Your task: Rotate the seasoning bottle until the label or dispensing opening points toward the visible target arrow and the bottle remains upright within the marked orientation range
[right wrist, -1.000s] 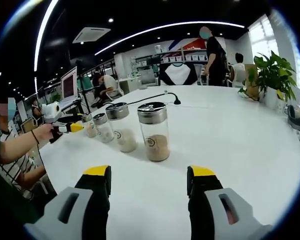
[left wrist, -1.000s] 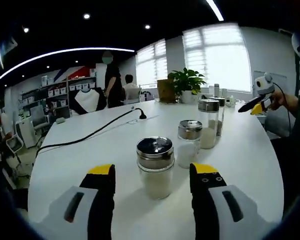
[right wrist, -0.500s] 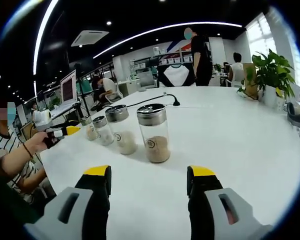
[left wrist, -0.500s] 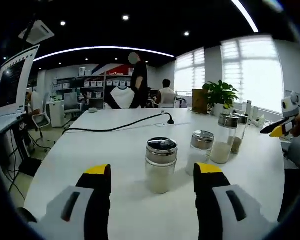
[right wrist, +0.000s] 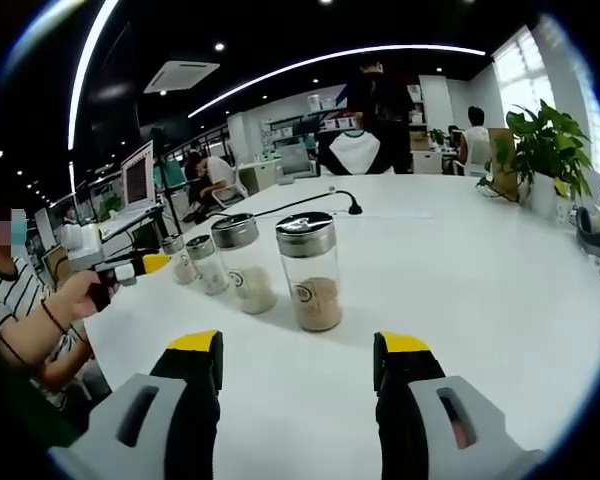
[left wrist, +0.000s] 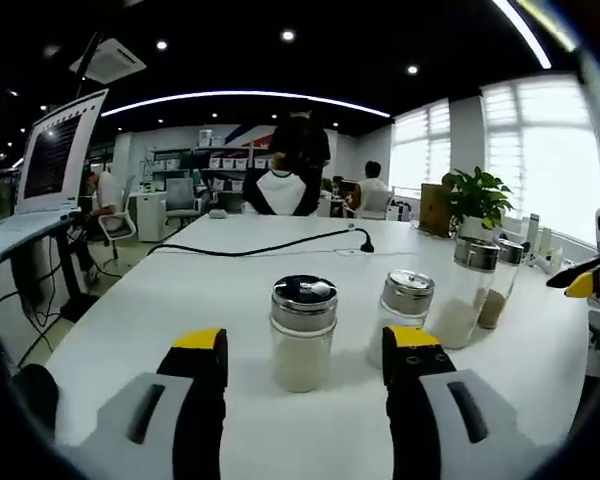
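Observation:
Several metal-capped seasoning bottles stand upright in a row on the white table [left wrist: 180, 300]. In the left gripper view the nearest bottle [left wrist: 302, 335] holds white powder and stands just beyond my left gripper [left wrist: 306, 343], which is open and apart from it. Behind it follow a short bottle [left wrist: 407, 310] and two tall ones [left wrist: 468, 295]. In the right gripper view the row starts with a brown-filled bottle [right wrist: 313, 270]; my right gripper [right wrist: 300, 345] is open, short of it. The left gripper [right wrist: 152, 263] shows at the row's far end, held by a hand.
A black cable [left wrist: 260, 248] runs across the table's far part. A potted plant [right wrist: 545, 150] stands at the table's right end. People sit and stand among desks and shelves in the background. The right gripper [left wrist: 583, 284] enters at the right edge.
The left gripper's camera has swung, so the bottle row now sits more centred between its jaws. The right gripper view has barely shifted. A standing person in the background has walked.

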{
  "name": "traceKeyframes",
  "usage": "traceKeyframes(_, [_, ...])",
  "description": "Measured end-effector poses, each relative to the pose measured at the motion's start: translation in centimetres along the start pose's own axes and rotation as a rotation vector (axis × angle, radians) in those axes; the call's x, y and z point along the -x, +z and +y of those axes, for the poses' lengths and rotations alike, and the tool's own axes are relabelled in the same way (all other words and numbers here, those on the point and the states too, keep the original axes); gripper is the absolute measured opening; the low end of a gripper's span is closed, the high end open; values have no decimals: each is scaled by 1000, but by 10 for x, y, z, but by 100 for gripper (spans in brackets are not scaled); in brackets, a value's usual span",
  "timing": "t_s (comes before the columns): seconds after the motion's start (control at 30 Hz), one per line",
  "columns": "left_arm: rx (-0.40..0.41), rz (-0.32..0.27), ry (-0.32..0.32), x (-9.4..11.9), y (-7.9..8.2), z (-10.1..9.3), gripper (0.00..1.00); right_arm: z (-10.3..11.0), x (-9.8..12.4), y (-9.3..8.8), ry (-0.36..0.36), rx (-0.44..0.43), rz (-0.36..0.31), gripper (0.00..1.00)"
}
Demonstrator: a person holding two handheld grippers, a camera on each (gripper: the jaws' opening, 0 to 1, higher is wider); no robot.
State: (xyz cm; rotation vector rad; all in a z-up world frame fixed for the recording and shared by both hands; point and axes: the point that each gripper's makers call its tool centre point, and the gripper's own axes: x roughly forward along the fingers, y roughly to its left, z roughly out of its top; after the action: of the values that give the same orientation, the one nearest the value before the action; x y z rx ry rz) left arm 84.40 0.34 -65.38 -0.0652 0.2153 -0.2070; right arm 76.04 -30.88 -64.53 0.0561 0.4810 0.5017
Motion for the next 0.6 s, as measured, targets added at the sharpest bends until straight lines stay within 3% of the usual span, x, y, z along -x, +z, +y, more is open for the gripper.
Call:
traceKeyframes(0.03, [33,-6,16,0,0,1,66,0,0,0,0,-1,0,61])
traceKeyframes(0.17, [5,27,53,-5,-6,3,65,0,-2,-5,3,-4,9,61])
traceKeyframes(0.6, [-13,31,113,-28,-8,0,50,-4,-2,-6,4,-19,4,60])
